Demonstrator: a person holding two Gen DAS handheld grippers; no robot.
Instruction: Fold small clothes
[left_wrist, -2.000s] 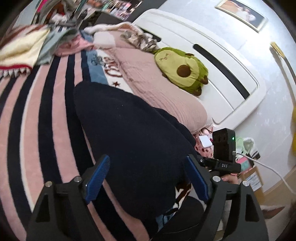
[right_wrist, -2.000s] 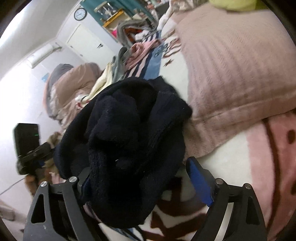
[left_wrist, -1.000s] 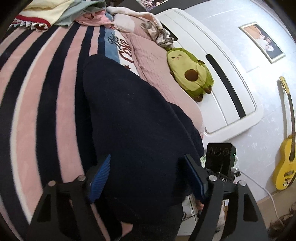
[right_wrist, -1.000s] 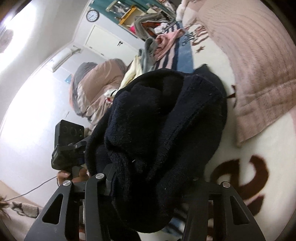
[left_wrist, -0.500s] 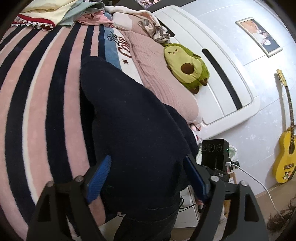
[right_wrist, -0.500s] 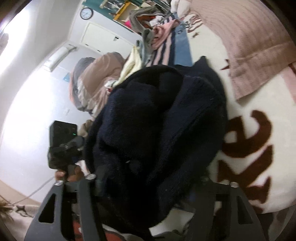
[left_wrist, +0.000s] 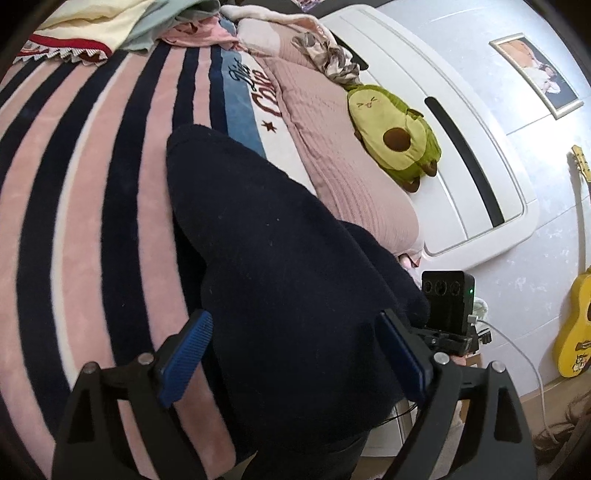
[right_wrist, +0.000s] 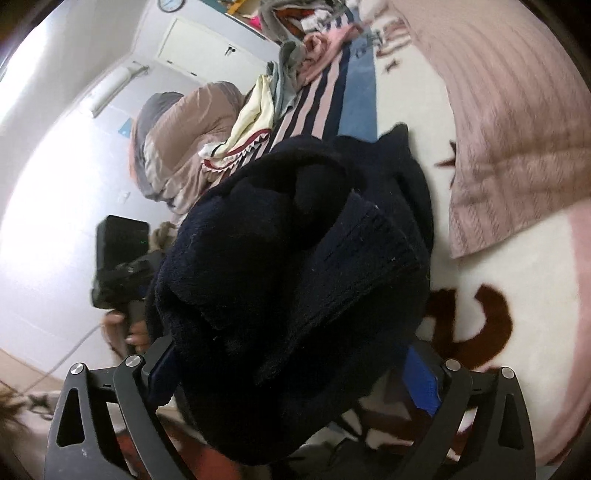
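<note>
A dark navy knitted garment (left_wrist: 277, 277) lies bunched at the near edge of the striped blanket (left_wrist: 74, 184) on the bed. My left gripper (left_wrist: 293, 332) straddles its near end. The jaws are opening and the blue pads (left_wrist: 184, 354) stand just clear of the cloth. In the right wrist view the same garment (right_wrist: 295, 258) is piled in thick folds with a ribbed hem on top. My right gripper (right_wrist: 291, 373) has its jaws opening wide around that pile; one blue pad (right_wrist: 421, 380) shows free of the cloth.
A green avocado plush (left_wrist: 395, 133) rests on a pink knitted pillow (left_wrist: 332, 155) against the white headboard (left_wrist: 461, 122). Loose clothes (left_wrist: 103, 29) are heaped at the far end of the bed. A yellow guitar (left_wrist: 576, 325) leans on the wall. A hand (right_wrist: 136, 332) holds the left gripper.
The right jaws, shut on the bunched garment a second ago, have spread wide and the pile sits lower on the bed. The left jaws have widened a little.
</note>
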